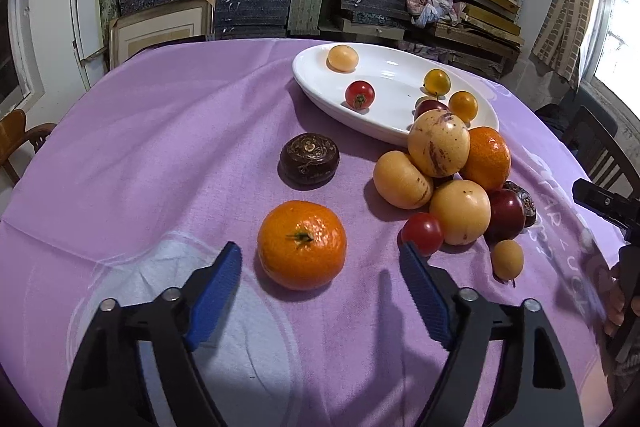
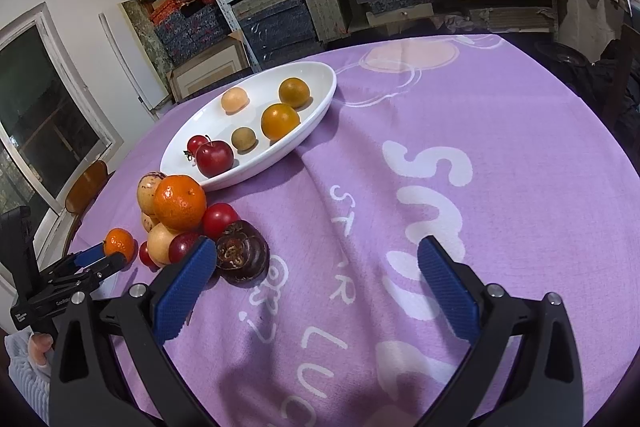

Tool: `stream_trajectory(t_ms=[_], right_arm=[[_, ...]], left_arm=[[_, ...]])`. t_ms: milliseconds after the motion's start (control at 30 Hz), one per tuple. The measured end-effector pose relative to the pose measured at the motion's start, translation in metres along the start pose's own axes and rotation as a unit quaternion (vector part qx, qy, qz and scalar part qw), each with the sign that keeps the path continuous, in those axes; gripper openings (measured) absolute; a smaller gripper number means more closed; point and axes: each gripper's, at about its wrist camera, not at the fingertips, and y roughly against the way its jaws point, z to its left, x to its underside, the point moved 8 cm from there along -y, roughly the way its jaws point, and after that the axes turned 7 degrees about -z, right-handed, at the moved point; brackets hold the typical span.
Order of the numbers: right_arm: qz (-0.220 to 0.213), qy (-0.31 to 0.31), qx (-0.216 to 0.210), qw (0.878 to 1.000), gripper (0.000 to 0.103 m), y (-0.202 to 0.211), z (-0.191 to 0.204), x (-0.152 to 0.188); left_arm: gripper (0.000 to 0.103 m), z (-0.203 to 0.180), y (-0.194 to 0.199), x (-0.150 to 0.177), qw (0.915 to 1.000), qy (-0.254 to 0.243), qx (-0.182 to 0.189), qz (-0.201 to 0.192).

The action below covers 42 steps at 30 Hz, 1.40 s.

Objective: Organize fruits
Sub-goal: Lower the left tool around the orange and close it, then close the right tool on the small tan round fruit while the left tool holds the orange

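Just ahead of left gripper (image 1: pixel 320 259) sits mandarin (image 1: pixel 302 245), seemingly untouched.

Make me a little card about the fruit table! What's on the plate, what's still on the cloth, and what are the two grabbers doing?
plate: white oval dish on the purple tablecloth
on plate: small fruits, among them a red cherry tomato and a red plum
off plate: a pile of fruit on the cloth beside the dish
lone fruit: mandarin, apart from the pile
left hand-held gripper: open, mandarin between its fingers, pads not touching
right hand-held gripper: open, holding nothing
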Motion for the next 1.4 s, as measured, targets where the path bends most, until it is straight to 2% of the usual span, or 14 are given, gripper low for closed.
stream_trajectory(t_ms=[33,133,500,600,667,800,933,967,1100,1133,1167,1267,1400], right_arm=[[0.001,0.000,0.000,1.000,0.099,0.000,0.000,0.000],[0.002,0.001,0.001,1.000,0.099,-0.001,0.001,0.002],[0.003,0.010,-0.001,1.000,0.099,-0.003,0.004,0.003],[0.004,0.016,-0.005,1.000,0.099,-0.003,0.007,0.004],[0.005,0.023,-0.010,1.000,0.099,-0.002,0.011,0.004],[0.002,0.054,-0.038,0.998,0.099,0.005,0.029,0.006],[-0.001,0.129,-0.067,0.989,0.098,0.013,0.067,0.016],[-0.001,0.149,-0.071,0.986,0.094,0.014,0.077,0.020],[0.040,0.207,-0.080,0.974,0.058,0.003,0.108,0.048],[0.055,0.215,-0.078,0.972,0.054,-0.003,0.112,0.054],[0.066,0.221,-0.077,0.970,0.045,-0.008,0.115,0.058],[0.066,0.210,-0.083,0.972,0.043,-0.012,0.121,0.059],[0.082,0.201,-0.089,0.972,0.035,-0.018,0.125,0.062]], left_arm=[[0.065,0.001,-0.002,0.000,1.0000,0.002,0.001,0.005],[0.055,0.005,-0.008,0.002,0.9998,0.014,-0.001,0.017],[0.054,0.009,-0.010,-0.004,0.9996,0.014,-0.025,0.006],[0.047,0.008,-0.007,-0.005,0.9996,0.013,-0.026,0.000],[0.046,0.009,-0.005,-0.004,0.9996,0.017,-0.023,-0.001],[0.046,0.012,0.002,0.002,0.9995,0.024,-0.020,-0.001],[0.046,0.015,0.008,0.006,0.9994,0.030,-0.015,-0.001],[0.046,0.016,0.008,0.006,0.9994,0.032,-0.014,-0.001],[0.047,0.016,0.008,0.007,0.9993,0.034,-0.012,0.000],[0.047,0.016,0.008,0.007,0.9993,0.034,-0.012,0.001],[0.047,0.016,0.008,0.007,0.9993,0.035,-0.012,0.001],[0.047,0.016,0.008,0.007,0.9993,0.034,-0.012,0.001],[0.047,0.016,0.007,0.007,0.9992,0.038,-0.009,0.005]])
